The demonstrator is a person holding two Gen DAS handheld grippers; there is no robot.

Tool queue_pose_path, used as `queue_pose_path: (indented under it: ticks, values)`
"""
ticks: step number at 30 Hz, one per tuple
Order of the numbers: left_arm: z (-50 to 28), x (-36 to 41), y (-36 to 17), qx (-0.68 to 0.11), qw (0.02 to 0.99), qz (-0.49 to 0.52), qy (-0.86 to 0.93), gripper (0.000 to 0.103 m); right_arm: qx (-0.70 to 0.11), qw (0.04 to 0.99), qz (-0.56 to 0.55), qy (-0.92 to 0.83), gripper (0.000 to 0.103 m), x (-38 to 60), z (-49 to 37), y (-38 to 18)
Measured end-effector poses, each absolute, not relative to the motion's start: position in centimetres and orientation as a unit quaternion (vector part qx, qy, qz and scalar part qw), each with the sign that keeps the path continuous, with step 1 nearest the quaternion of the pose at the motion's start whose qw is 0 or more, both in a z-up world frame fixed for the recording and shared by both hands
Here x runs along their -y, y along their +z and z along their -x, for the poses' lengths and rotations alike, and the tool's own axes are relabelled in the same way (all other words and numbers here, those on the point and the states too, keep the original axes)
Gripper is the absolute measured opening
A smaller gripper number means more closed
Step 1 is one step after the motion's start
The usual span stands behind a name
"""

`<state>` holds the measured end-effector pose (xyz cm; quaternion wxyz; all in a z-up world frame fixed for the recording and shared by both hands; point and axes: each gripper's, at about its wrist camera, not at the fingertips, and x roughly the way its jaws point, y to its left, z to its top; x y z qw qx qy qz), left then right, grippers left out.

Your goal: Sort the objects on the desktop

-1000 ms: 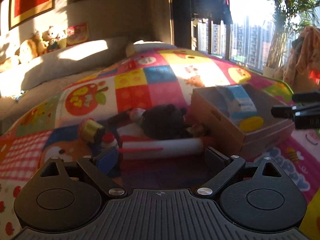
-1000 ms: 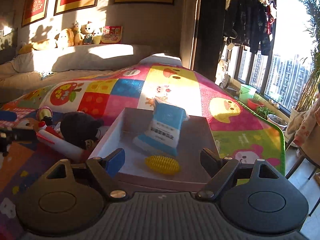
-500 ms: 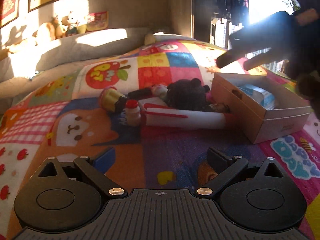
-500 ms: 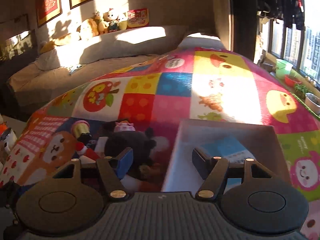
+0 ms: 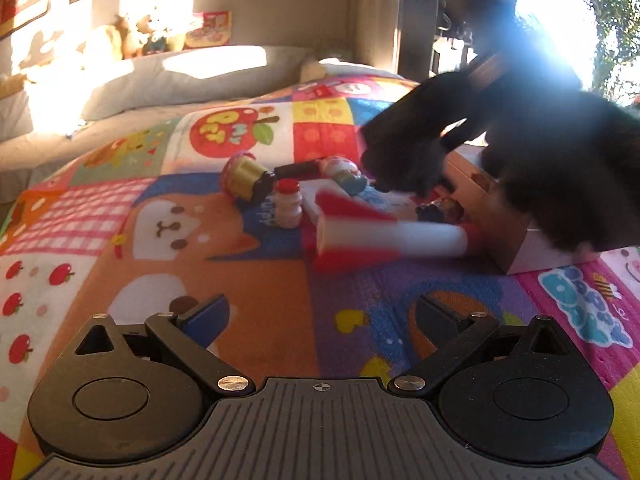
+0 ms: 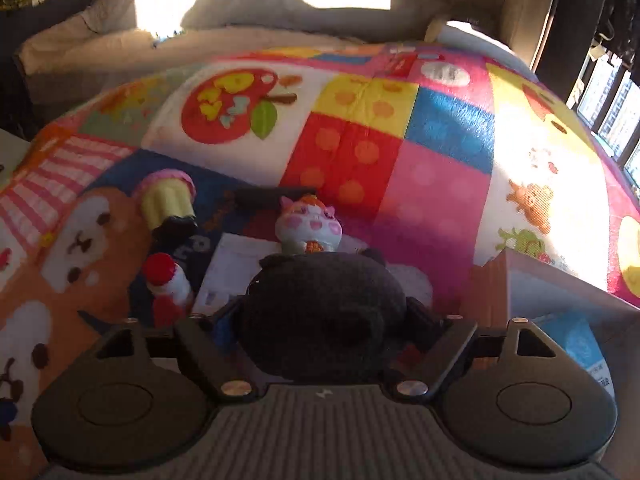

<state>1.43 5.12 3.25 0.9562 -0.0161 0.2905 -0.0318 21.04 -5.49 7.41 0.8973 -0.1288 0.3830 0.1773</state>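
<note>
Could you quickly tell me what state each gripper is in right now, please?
Left gripper: open, nothing between its fingers.
Right gripper: jaws opening, set around the black plush toy; whether the pads press it cannot be told.

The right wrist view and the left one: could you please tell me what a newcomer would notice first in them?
First, the fuzzy black plush toy sitting between the fingers of the right gripper, whose jaws are opening. Next, the bright patchwork cartoon blanket under a cluster of small toys, with a red-and-white tube lying across it beside the cardboard box. The left gripper stands open and empty.
</note>
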Motion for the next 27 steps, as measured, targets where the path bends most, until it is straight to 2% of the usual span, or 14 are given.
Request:
queue_pose_path:
  ticks: [4, 8, 13, 16, 21, 22, 23, 24, 27]
  values:
    - [-1.1, -4.0, 3.5, -0.288, 0.957, 0.007, -0.046, 0.102, -0.322, 0.917, 0.063, 0.225, 0.082, 11.1, -14.9, 13.0]
    - [-1.3, -2.3, 3.7, -0.286, 0.956, -0.009, -0.069, 0.102, -0.281, 0.929, 0.05, 0.235, 0.083, 17.1, -8.3, 15.0]
    - [-2.9, 0.5, 3.9, -0.263, 0.957, -0.08, -0.089, 0.102, -0.305, 0.933, 0.069, 0.178, 0.083, 22.2, -3.8, 11.3]
    - [-5.2, 1.9, 4.4, -0.26, 0.955, -0.108, -0.095, 0.102, -0.327, 0.933, 0.038, 0.143, 0.083, 24.4, -3.5, 8.6]
    - [-9.4, 4.3, 5.9, -0.248, 0.954, -0.131, -0.108, 0.101, -0.299, 0.949, 0.0, 0.099, 0.086, 26.1, -2.4, 6.4]
    - [-10.4, 4.7, 5.8, -0.253, 0.951, -0.139, -0.113, 0.089, -0.289, 0.953, -0.008, 0.096, 0.086, 26.3, -1.9, 6.4]
    - [-11.6, 5.1, 5.7, -0.265, 0.946, -0.144, -0.119, 0.066, -0.279, 0.955, -0.017, 0.096, 0.086, 26.5, -1.3, 6.4]
    - [-12.8, 5.2, 5.4, -0.281, 0.94, -0.145, -0.126, 0.059, -0.271, 0.957, -0.025, 0.097, 0.086, 26.9, -0.8, 6.5]
    - [-15.9, 5.4, 4.1, -0.324, 0.925, -0.129, -0.152, 0.065, -0.255, 0.962, -0.033, 0.089, 0.086, 27.6, 0.4, 6.7]
